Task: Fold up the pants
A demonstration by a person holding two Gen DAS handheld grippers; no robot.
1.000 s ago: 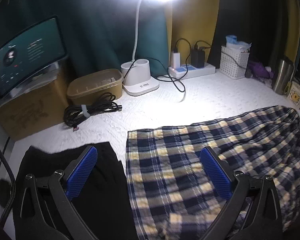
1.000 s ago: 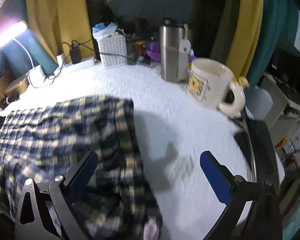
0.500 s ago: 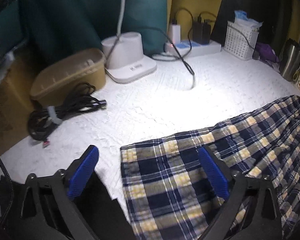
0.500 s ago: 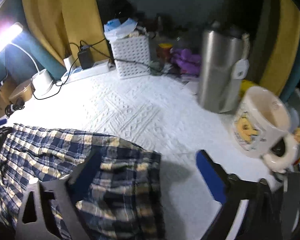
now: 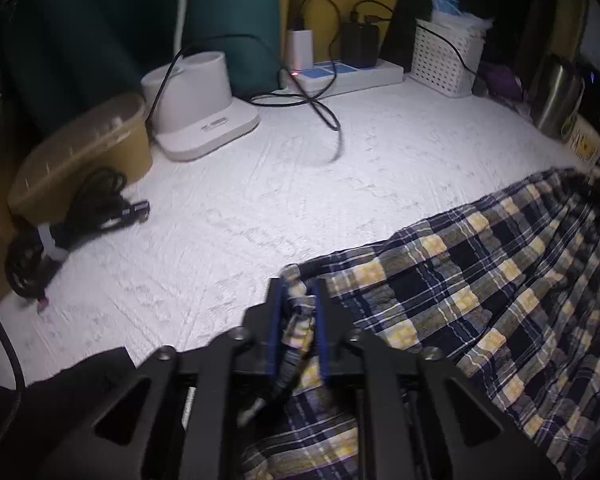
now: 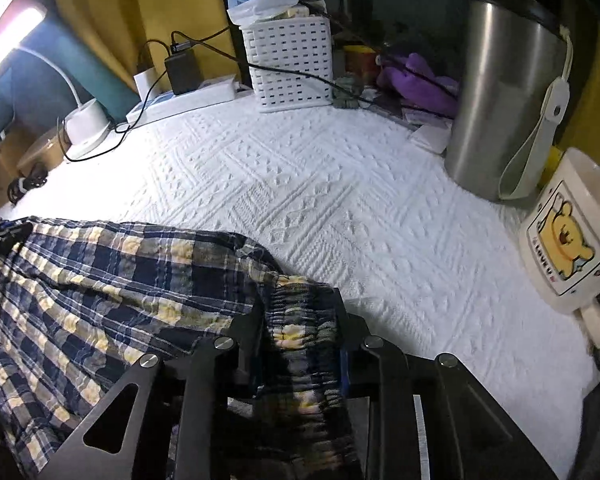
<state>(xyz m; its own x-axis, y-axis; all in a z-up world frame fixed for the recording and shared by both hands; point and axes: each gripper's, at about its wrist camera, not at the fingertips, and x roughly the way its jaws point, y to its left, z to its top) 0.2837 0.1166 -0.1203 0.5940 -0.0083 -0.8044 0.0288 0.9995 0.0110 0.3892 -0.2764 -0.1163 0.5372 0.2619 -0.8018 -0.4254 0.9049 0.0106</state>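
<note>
left wrist view showed us the soft blue and yellow checked pants (image 5: 480, 280) lying flat on the bumpy white cloth table cover (image 5: 260, 200). our left gripper (image 5: 298, 300) had squeezed tight on one corner of the pants. in the right wrist view our right gripper (image 6: 300, 320) was closing on the bunched stretchy waist end, with cloth between its jaws. we think this was the grabbing step, before the first fold. next we would need to lift both ends together and lay them over evenly. the white plastic basket with holes (image 6: 290, 60) held blue and white bags. we could not see inside the tall shiny steel cup (image 6: 500, 92).
</note>
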